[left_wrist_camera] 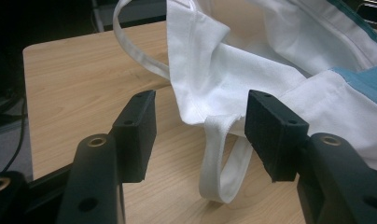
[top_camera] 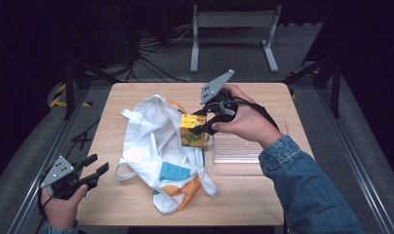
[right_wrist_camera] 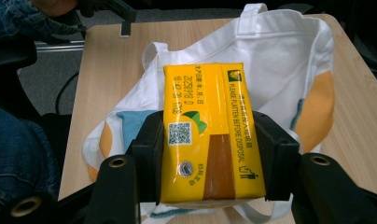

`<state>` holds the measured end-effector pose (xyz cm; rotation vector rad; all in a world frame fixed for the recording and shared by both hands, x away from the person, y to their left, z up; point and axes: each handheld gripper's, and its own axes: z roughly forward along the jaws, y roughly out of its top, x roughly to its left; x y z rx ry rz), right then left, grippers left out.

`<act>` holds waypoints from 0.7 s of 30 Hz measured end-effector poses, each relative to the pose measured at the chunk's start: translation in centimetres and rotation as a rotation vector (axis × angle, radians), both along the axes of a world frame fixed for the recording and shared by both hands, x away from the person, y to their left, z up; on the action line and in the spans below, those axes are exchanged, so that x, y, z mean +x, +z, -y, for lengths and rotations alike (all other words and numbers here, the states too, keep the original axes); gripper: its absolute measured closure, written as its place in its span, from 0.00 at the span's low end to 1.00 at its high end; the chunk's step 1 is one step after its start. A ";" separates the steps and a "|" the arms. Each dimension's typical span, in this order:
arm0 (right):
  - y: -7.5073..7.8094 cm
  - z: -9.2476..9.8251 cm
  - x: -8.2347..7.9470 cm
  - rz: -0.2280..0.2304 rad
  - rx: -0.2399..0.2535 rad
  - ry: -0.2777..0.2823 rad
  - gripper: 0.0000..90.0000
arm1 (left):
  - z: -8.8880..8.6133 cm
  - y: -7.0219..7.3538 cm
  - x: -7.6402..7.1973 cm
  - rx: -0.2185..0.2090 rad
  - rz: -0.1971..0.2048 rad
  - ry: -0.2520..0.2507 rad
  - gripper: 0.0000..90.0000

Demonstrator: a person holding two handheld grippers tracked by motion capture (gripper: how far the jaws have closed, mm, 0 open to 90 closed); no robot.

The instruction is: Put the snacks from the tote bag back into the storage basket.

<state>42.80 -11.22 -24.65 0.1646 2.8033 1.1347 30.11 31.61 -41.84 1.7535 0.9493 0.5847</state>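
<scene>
At the lower left of the high view, the left gripper (top_camera: 98, 165) rests in the person's hand at the near left corner of the light wooden table (top_camera: 263, 92), its jaws spread apart and holding nothing; in its own view a loop handle of the white cloth tote bag (left_wrist_camera: 224, 84) lies on the wood between them, untouched. The tote bag (top_camera: 153, 146), with its teal and orange patches, lies crumpled across the middle of the table. Toward the centre right, the right gripper (top_camera: 200, 124) clamps a yellow rectangular drink carton (right_wrist_camera: 203, 135) by its two sides above the bag, just left of a clear ribbed plastic tray (top_camera: 239, 148) lying flat on the table.
</scene>
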 end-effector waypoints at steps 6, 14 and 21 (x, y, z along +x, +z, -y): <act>0.3 1.6 0.1 0.004 0.002 -0.027 0.57 | 0.0 0.0 0.0 0.002 0.002 -0.006 0.50; 0.6 3.8 0.4 0.010 0.009 -0.061 0.57 | 0.0 0.0 0.0 -0.001 0.003 -0.005 0.49; 0.3 5.7 1.1 0.019 -0.007 -0.092 0.57 | 0.0 0.1 -0.1 -0.002 0.004 -0.004 0.49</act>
